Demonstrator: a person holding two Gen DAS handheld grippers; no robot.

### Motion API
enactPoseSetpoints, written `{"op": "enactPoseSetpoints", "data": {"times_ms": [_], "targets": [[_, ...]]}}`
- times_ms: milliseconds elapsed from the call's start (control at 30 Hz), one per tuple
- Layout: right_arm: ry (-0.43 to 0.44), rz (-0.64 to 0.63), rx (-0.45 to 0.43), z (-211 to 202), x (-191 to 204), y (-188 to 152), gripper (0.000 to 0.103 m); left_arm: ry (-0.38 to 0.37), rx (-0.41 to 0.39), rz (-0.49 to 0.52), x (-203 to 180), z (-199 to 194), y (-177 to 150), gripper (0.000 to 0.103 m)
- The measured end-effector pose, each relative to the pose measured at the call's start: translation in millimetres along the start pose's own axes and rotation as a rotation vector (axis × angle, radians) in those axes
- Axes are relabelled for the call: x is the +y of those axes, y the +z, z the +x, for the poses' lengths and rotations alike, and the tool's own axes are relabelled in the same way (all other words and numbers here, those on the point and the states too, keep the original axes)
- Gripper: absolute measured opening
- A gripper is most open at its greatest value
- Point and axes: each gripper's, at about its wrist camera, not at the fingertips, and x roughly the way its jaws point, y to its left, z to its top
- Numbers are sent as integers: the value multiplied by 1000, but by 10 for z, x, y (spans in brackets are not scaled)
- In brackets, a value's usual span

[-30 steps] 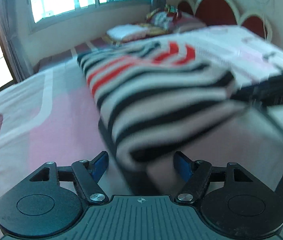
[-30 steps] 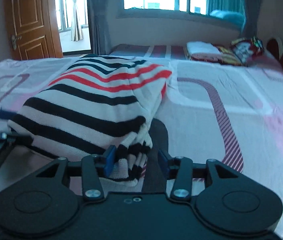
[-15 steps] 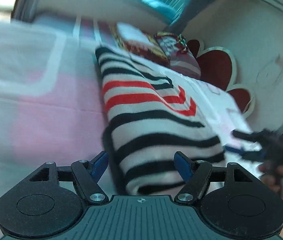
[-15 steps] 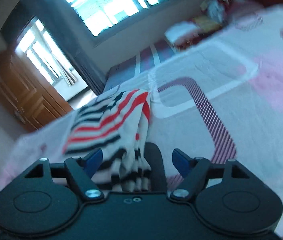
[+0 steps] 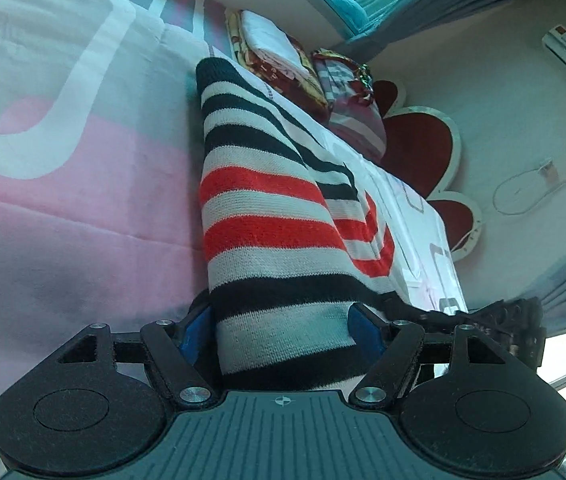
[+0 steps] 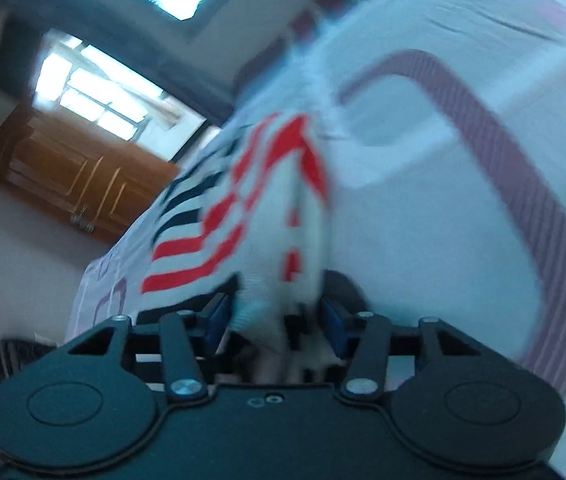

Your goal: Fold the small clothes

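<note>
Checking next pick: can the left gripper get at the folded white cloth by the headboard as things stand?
Probably not: the left gripper has the striped knit sweater between its fingers, and the folded white cloth lies well beyond it.

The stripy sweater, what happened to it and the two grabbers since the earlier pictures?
Both views have tipped over sideways: each gripper has rolled. The left gripper now has the striped sweater filling the gap between its fingers; a second ago the sweater lay further ahead. The right gripper let go, and its jaws have just been closing on the folded edge again. The sweater stays on the bed, folded.
</note>
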Motion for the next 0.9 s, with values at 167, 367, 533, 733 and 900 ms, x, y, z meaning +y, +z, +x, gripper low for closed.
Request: {"op": "enactPoseSetpoints", "data": {"times_ms": [167,367,533,733,900], "targets": [[-42,-79,12,-49,72,129,69,6,15,19,34,-41,93,72],[35,132,24,-179,-380,356,77,-42,31,-9,114,65,139,72],[122,42,133,105,-169,287,76,-82,44,-14,107,214,188,76],[144,-9,159,248,-21,282,69,-88,69,15,80,244,243,76],[154,44,160,95,-259,317,54,-86,61,13,62,333,293,80]]}}
